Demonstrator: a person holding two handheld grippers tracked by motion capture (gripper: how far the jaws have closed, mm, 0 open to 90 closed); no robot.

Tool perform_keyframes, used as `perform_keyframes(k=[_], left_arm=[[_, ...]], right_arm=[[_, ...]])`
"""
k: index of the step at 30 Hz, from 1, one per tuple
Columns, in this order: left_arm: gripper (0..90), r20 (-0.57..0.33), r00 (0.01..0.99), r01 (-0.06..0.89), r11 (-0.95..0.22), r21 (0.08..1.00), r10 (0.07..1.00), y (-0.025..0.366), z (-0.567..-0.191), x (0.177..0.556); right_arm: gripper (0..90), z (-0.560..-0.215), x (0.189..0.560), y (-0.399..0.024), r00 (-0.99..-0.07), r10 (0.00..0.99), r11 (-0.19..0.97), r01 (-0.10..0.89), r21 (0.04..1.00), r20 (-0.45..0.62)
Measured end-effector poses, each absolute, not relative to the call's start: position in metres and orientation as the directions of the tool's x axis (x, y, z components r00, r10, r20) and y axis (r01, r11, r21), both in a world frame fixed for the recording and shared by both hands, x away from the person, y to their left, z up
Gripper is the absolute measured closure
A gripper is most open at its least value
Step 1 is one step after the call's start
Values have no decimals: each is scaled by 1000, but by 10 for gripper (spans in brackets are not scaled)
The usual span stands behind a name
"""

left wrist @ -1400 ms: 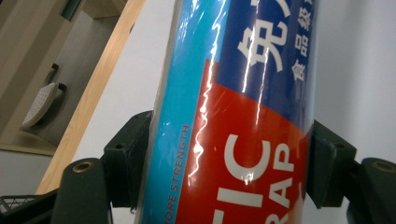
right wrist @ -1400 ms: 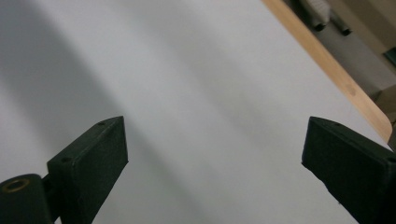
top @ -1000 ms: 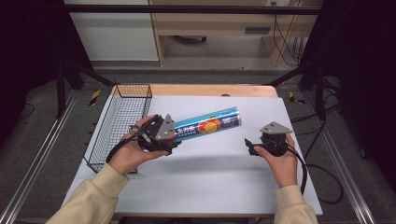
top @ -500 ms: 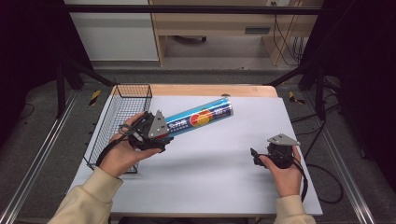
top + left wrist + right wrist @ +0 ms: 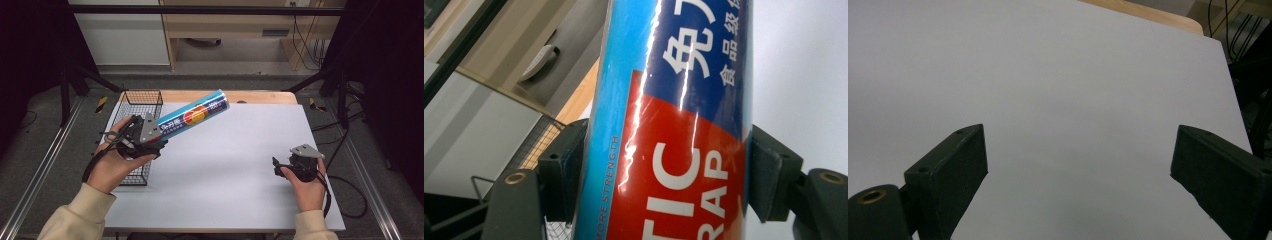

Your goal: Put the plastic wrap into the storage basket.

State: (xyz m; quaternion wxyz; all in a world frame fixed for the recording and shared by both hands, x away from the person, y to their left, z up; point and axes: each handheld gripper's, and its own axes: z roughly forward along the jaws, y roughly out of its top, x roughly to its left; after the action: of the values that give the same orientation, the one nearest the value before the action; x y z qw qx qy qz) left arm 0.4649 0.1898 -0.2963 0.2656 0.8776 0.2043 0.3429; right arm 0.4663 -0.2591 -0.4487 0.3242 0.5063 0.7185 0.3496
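left claw (image 5: 159,141) is pinching the plastic wrap box (image 5: 192,118) tilted up over the counter (image 5: 225,165) next to the wire basket (image 5: 140,100), right claw (image 5: 276,165) spread w/ nothing, so prob next is swinging it over the basket & letting go

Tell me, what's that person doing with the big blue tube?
A person holds a gripper in each hand at a white table. The left gripper is shut on one end of a long blue and red plastic-wrap tube, which tilts up off the table beside a black wire basket. The right gripper is open with nothing between its jaws, low over the table.
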Motion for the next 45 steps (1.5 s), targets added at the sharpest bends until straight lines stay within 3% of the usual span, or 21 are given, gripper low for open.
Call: perform_keyframes(k=[6,7,16,29,45], left_arm=[[294,512,674,168,-785,596,533,193,-295,464],[294,487,662,220,-768,601,570,193,-296,460],[296,492,634,254,-761,596,597,202,-297,451],[300,441,532,417,-676,607,723,222,-297,442],[303,450,404,579,-603,549,797,234,-314,454]], right_arm=[[83,-450,466,-258,-268,956,244,500,831,-119],[83,-450,466,-258,-271,955,242,497,833,-116],[82,-449,465,-257,-265,957,239,495,835,-116],[84,-449,462,-258,-254,960,233,503,832,-115],[91,-448,460,-251,-266,960,215,512,832,-85]])
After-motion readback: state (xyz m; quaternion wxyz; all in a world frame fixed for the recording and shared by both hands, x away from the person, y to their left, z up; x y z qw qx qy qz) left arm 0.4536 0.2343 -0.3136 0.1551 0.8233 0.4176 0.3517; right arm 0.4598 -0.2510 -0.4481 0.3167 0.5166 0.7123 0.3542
